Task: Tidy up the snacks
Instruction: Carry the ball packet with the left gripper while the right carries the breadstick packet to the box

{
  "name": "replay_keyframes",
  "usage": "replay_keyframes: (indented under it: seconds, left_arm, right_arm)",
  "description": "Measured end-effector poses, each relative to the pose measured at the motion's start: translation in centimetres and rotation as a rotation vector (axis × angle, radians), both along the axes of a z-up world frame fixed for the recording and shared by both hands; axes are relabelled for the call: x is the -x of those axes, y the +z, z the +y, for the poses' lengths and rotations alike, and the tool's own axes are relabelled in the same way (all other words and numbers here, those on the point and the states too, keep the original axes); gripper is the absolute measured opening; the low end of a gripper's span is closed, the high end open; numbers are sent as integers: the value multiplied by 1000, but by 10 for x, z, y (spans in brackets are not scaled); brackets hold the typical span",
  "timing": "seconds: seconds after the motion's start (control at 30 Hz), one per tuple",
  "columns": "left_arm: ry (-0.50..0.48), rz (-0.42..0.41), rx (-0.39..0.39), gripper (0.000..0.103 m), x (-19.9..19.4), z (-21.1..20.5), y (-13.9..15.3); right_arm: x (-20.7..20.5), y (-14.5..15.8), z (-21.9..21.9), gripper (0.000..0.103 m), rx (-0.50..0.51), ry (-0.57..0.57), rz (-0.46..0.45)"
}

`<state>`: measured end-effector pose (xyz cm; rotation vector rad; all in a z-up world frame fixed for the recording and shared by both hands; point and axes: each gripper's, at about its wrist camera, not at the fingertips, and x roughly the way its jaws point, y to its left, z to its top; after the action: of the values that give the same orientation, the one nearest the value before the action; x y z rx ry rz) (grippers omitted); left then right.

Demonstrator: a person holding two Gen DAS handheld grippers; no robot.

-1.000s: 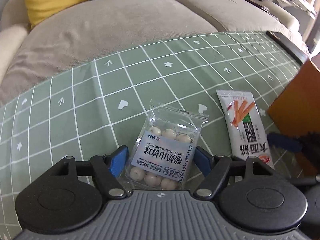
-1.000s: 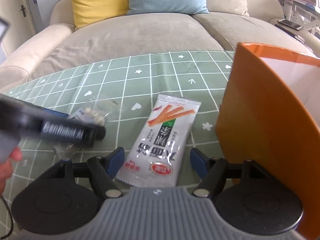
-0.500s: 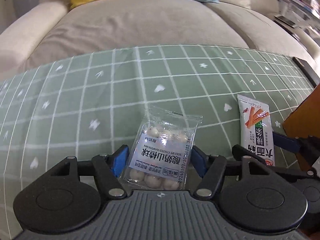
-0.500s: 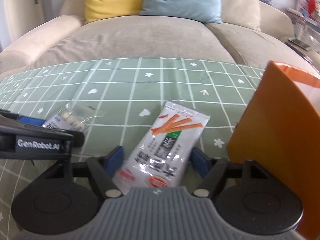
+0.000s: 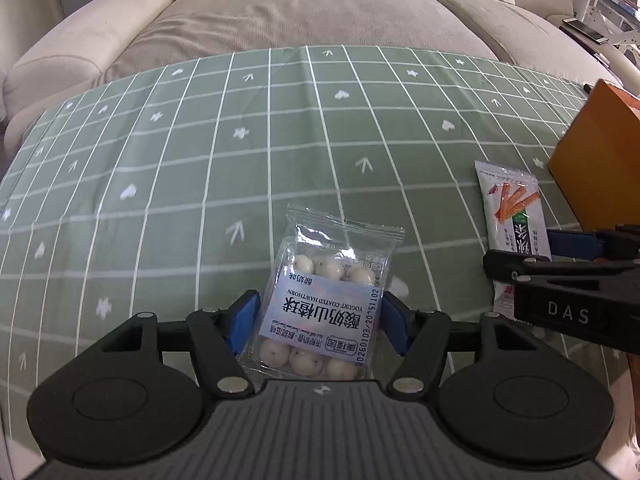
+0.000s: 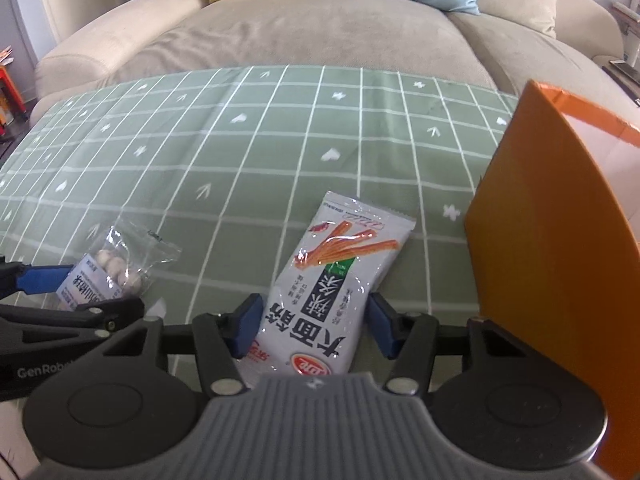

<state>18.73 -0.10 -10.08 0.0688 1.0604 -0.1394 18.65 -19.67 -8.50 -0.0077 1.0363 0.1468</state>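
Note:
A clear bag of yogurt-coated hawthorn balls (image 5: pixel 324 312) sits between the blue pads of my left gripper (image 5: pixel 320 314). The jaws are closing and both pads touch its sides. In the right wrist view the same bag (image 6: pixel 116 268) hangs tilted at the far left, in the left gripper (image 6: pixel 80 292). A white pack of spicy sticks (image 6: pixel 332 280) lies lengthwise between the fingers of my right gripper (image 6: pixel 314 320). Those jaws are closing too, with a thin gap at the right-hand pad. In the left wrist view the right gripper (image 5: pixel 560 252) straddles the pack (image 5: pixel 516 216).
The green checked cloth (image 5: pixel 200 184) covers the table. An open orange container (image 6: pixel 560 260) with a white inside stands just right of the pack. Behind the table is a beige sofa (image 6: pixel 320 36) with yellow and blue cushions.
Both pairs of jaws have narrowed around their packets. The left gripper has shifted across the cloth with the bag staying between its pads. The right gripper has rolled slightly, the pack still between its fingers.

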Motion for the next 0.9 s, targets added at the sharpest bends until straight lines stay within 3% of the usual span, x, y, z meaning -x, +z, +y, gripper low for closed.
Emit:
replay_keyframes:
  seconds: [0.17, 0.43, 0.9]
  left_arm:
    - [31, 34, 70, 70, 30, 5, 7]
    - [26, 26, 107, 69, 66, -3, 26]
    - [9, -70, 136, 69, 95, -31, 81]
  right_arm:
    - [38, 8, -1, 53, -35, 15, 45]
    - [85, 26, -2, 52, -44, 51, 75]
    - [127, 85, -30, 51, -40, 73, -67]
